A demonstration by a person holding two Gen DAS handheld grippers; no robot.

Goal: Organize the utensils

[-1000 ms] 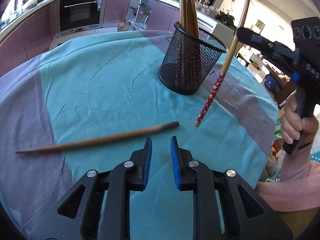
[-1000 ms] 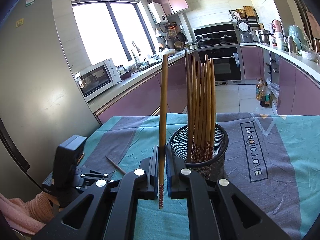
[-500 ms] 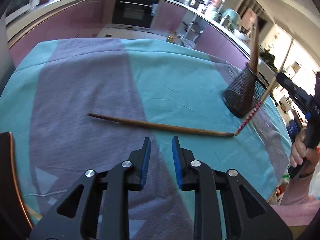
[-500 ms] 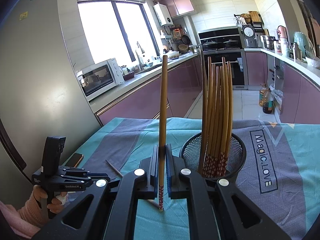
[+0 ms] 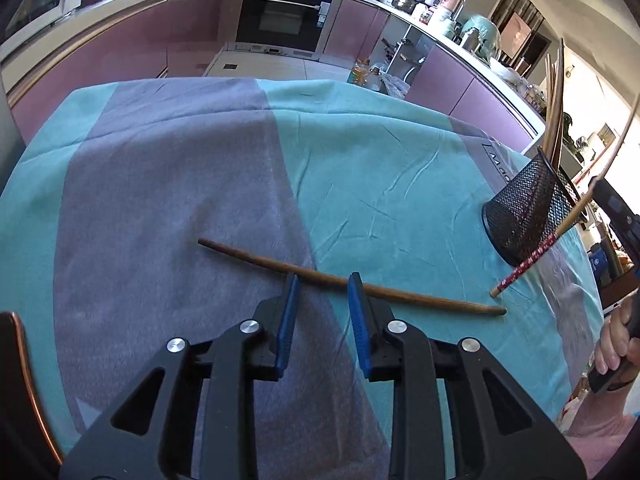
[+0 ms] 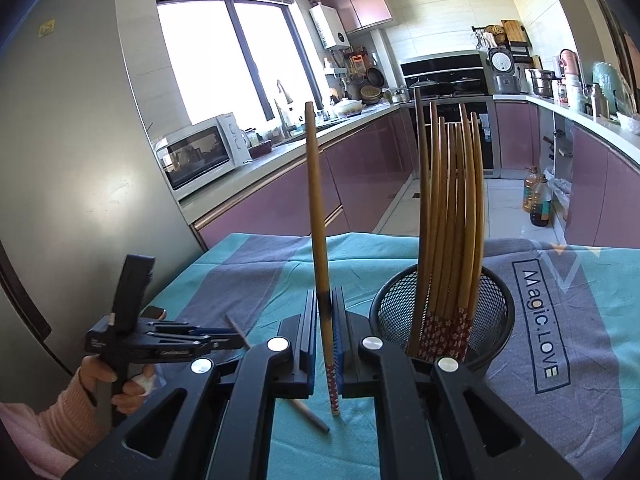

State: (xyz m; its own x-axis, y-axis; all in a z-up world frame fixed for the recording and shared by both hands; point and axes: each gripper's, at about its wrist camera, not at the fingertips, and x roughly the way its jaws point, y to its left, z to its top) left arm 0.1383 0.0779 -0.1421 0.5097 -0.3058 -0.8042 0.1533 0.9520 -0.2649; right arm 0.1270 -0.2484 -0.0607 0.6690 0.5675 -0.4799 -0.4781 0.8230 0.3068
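From my left wrist view, the lying chopstick (image 5: pixel 348 278) is partly hidden where my left gripper (image 5: pixel 322 288) fingertips cross it, and the black mesh cup (image 5: pixel 528 216) sits at the far right edge, its bundle cut short by the frame. In the right wrist view the same lying chopstick (image 6: pixel 308 414) shows only in bits, behind the right gripper's body.

I count one chopstick flat on the table, one held upright, and roughly eight standing in the mesh cup (image 6: pixel 442 312); they overlap, so I can't be exact.

My left gripper has just been opening; its blue pads stand apart, one on each side of the lying chopstick's middle, not pressing it. My right gripper (image 6: pixel 324 320) is clamped on the upright chopstick (image 6: pixel 318 216), red patterned end down, just beside the cup.

The table wears a teal and grey-purple cloth (image 5: pixel 360 152) with printed lettering (image 6: pixel 540 320). Around it is a kitchen: mauve cabinets, a built-in oven (image 5: pixel 284 16), a microwave (image 6: pixel 200 156), a bright window.
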